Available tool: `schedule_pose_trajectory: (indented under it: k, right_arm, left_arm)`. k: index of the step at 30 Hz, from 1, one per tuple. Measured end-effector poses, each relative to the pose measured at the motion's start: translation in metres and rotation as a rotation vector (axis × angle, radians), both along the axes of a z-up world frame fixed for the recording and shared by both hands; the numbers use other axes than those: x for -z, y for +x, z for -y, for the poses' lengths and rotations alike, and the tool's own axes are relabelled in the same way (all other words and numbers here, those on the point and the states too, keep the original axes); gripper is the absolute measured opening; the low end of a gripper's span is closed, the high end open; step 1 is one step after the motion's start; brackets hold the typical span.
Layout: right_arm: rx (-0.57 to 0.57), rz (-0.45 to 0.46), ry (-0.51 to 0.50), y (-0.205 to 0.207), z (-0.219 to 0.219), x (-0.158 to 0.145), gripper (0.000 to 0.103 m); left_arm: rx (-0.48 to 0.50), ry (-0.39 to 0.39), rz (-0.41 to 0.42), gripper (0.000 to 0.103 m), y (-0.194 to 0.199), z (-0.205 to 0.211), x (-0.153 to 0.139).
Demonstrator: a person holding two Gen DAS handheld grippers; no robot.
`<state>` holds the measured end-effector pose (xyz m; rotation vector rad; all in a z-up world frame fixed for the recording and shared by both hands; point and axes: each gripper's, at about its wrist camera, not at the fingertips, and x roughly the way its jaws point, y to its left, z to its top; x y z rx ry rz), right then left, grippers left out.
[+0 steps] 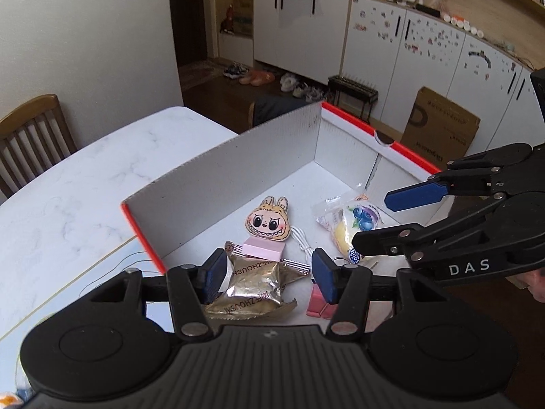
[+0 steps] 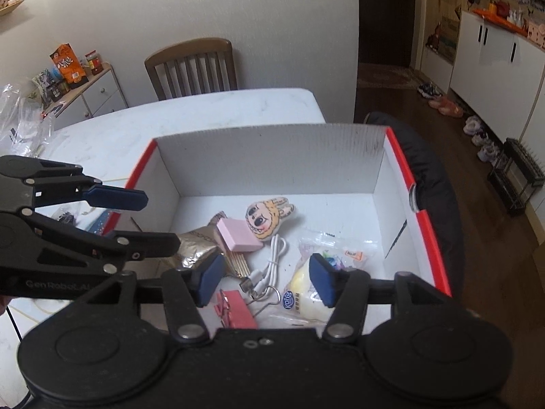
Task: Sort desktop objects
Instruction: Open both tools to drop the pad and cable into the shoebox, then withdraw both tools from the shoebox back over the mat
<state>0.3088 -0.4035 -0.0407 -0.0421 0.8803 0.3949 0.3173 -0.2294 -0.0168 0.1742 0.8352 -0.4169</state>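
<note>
The 2 handheld grippers hang side by side, both angled steeply downward with their blue-padded jaws parted and nothing between the pads. The left gripper point(image 1: 269, 272) shows its 2 black linkage arms splayed to either side, its fingers point(image 1: 214, 274) clear of any contact. The right gripper point(image 2: 264, 277) mirrors that pose just beside it, and a sliver of the person's hand point(image 1: 536, 288) shows behind its body.

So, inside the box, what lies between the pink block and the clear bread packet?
A white cable lies on the box floor between the pink block and the clear bread packet. The right wrist view shows it best.
</note>
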Motion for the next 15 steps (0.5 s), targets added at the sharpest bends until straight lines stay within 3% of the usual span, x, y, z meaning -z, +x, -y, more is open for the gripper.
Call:
schedule_pose_trajectory:
  k: [11, 15]
  right_arm:
    - [-0.004, 0.070, -0.020, -0.022, -0.008, -0.015, 0.065]
    - [0.007, 0.081, -0.018, -0.031, -0.011, -0.017, 0.071]
  left_arm:
    - [-0.028, -0.055, 0.047, 0.053, -0.035, -0.021, -0.014]
    - [-0.031, -0.063, 0.062, 0.065, -0.050, -0.029, -0.016]
